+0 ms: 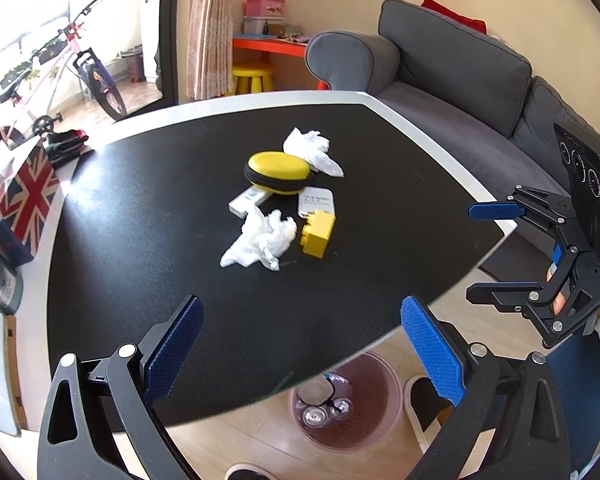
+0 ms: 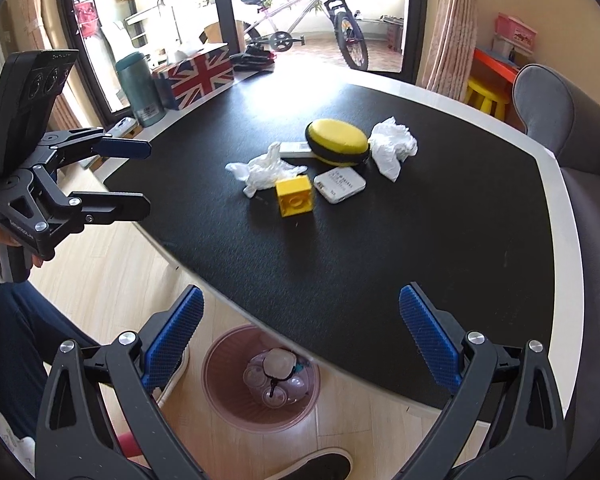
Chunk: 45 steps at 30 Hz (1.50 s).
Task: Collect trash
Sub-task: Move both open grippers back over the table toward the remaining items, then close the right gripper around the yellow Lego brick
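Note:
Two crumpled white tissues lie on the black table [image 1: 140,248]: one [image 1: 260,240] [image 2: 264,170] beside a yellow brick [image 1: 318,234] [image 2: 295,196], the other [image 1: 312,150] [image 2: 392,144] behind a yellow oval case [image 1: 278,172] [image 2: 338,140]. Below the table's near edge a pink trash bin [image 1: 372,428] [image 2: 224,392] stands on the floor with some clear rubbish inside. My left gripper [image 1: 302,344] [image 2: 148,176] hovers open over the near edge. My right gripper [image 2: 302,332] [image 1: 471,252] is open too, off the table's corner. Neither holds anything.
A white card box [image 1: 318,204] [image 2: 340,186] and a white stick [image 1: 248,200] lie among the tissues. A Union Jack tissue box [image 1: 24,196] [image 2: 200,76] and a teal bottle [image 2: 140,88] stand at the table's side. A grey sofa [image 1: 460,80] flanks the table; a person's shoes are by the bin.

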{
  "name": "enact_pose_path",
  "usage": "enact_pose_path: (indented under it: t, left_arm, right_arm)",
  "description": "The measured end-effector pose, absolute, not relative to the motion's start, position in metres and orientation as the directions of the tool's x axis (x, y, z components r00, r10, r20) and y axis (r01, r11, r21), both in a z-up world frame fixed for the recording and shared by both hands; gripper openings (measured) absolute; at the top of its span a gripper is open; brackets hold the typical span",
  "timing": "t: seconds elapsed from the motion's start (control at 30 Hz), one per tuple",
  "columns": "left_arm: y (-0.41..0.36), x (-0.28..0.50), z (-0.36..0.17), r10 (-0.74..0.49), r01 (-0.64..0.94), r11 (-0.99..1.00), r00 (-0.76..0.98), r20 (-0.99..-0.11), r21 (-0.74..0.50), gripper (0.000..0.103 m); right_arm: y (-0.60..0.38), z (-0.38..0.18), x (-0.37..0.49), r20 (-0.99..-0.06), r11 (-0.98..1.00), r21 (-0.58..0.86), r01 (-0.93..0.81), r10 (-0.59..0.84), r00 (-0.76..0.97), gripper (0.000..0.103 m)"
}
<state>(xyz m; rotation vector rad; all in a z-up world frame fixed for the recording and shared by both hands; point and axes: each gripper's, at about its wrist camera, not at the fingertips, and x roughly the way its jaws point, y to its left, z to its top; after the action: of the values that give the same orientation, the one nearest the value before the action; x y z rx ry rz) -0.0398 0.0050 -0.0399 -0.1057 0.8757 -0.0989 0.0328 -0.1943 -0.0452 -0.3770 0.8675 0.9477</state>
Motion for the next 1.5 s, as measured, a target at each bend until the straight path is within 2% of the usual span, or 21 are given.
enact_pose_path:
  t: [0.4, 0.83, 1.17, 1.33, 1.5]
  left_arm:
    - [0.039, -0.012, -0.046, -0.100, 0.015, 0.993, 0.638, -0.764, -0.118, 0.095]
    - [0.068, 0.001, -0.056, -0.086, -0.010, 0.993, 0.626, -0.775, -0.118, 0.095]
    - [0.070, 0.007, -0.058, -0.097, 0.002, 0.993, 0.621, -0.778, -0.122, 0.095]
    - [0.072, 0.007, -0.059, -0.102, 0.006, 0.992, 0.619, -0.779, -0.125, 0.095]
    - [0.070, 0.008, -0.061, -0.104, 0.012, 0.992, 0.614, -0.782, -0.122, 0.095]
  right_arm:
    - [-0.143, -0.049, 0.066, -0.778, 0.533, 0.051, -0.845, 0.552, 0.301, 0.097]
    - [-0.102, -0.080, 0.091, -0.808, 0.468, 0.026, -0.884, 0.530, 0.257, 0.096]
    - [-0.086, -0.095, 0.090, -0.834, 0.421, 0.032, -0.906, 0.511, 0.208, 0.063]
    - [-0.086, -0.097, 0.091, -0.839, 0.419, 0.025, -0.907, 0.502, 0.209, 0.032]
    - [-0.089, -0.093, 0.091, -0.831, 0.423, 0.028, -0.906, 0.514, 0.214, 0.032]
